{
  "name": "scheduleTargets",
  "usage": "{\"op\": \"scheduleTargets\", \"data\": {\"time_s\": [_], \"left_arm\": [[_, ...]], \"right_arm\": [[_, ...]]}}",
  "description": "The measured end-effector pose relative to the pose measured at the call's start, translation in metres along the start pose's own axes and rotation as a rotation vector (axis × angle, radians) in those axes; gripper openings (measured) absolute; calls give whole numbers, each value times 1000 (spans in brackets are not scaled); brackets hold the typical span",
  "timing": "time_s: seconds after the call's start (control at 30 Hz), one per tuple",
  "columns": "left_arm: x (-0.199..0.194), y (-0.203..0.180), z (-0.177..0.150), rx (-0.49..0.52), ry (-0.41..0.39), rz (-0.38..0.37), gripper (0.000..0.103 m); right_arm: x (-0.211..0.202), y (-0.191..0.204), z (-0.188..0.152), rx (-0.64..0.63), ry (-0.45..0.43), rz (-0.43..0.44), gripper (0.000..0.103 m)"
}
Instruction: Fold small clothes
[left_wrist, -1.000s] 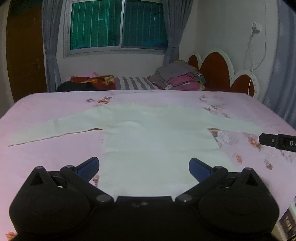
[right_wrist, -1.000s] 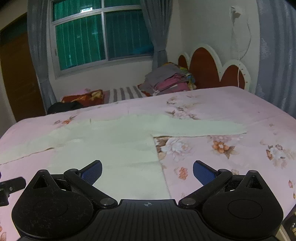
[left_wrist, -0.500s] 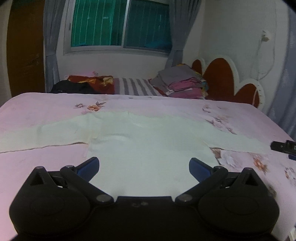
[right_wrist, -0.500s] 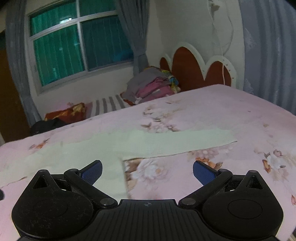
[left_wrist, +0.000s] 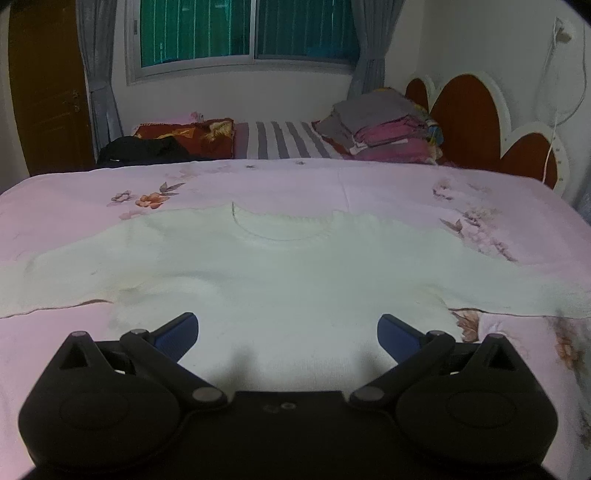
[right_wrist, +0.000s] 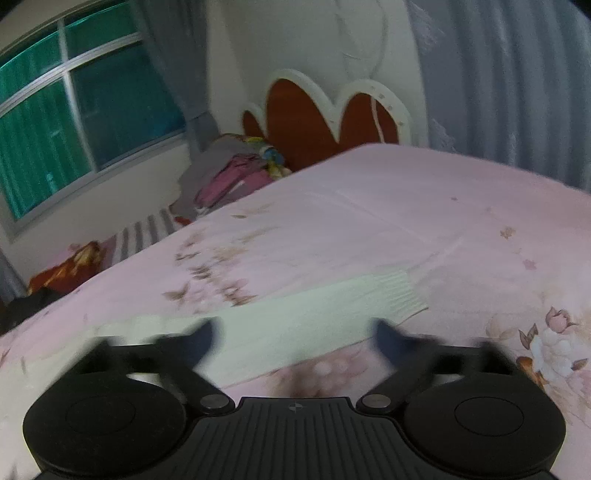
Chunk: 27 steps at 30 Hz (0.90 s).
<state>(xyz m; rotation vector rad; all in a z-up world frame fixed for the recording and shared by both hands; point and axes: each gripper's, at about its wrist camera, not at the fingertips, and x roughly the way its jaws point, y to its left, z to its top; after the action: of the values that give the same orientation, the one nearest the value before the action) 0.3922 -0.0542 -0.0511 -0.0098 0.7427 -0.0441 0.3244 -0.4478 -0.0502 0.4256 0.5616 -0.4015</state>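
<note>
A cream knitted sweater (left_wrist: 295, 273) lies flat on the pink flowered bedsheet (left_wrist: 332, 184), front up, both sleeves spread sideways and the round collar at the far side. My left gripper (left_wrist: 288, 328) hovers open over the sweater's body, nothing between its blue-tipped fingers. In the right wrist view the sweater's right sleeve (right_wrist: 332, 310) runs across the sheet and ends in a ribbed cuff (right_wrist: 399, 291). My right gripper (right_wrist: 293, 338) is just above that sleeve, its blurred jaws closing, with the sleeve below the gap and no pad pressing on it.
A stack of folded clothes (left_wrist: 380, 129) sits at the bed's far right by the red and white headboard (left_wrist: 480, 114). A striped pillow (left_wrist: 280, 140), a red cushion (left_wrist: 184, 134) and a black garment (left_wrist: 144, 151) lie along the far edge. A window (left_wrist: 243, 29) and curtains stand behind.
Both grippers moved forward and lower over the sweater. The right one swung right and rolled, from the body's edge to the sleeve near the cuff, and its fingers came closer together.
</note>
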Motion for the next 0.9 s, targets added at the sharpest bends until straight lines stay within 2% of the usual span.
{"op": "scheduleTargets", "data": {"time_s": [0.27, 0.33, 0.37, 0.53, 0.63, 0.9], "left_arm": [[34, -6, 7, 9, 55, 60, 103], [41, -6, 6, 13, 69, 69, 103], [44, -7, 6, 15, 74, 73, 103], [56, -14, 5, 26, 94, 76, 103], [56, -20, 8, 50, 93, 68, 103], [55, -23, 11, 76, 74, 78, 103]], "right_arm": [[48, -54, 9, 110, 39, -89, 69], [56, -65, 8, 128, 53, -110, 58], [61, -71, 7, 144, 61, -120, 56], [78, -98, 2, 230, 91, -123, 53], [81, -104, 1, 266, 80, -108, 51], [87, -115, 6, 339, 74, -75, 23]]}}
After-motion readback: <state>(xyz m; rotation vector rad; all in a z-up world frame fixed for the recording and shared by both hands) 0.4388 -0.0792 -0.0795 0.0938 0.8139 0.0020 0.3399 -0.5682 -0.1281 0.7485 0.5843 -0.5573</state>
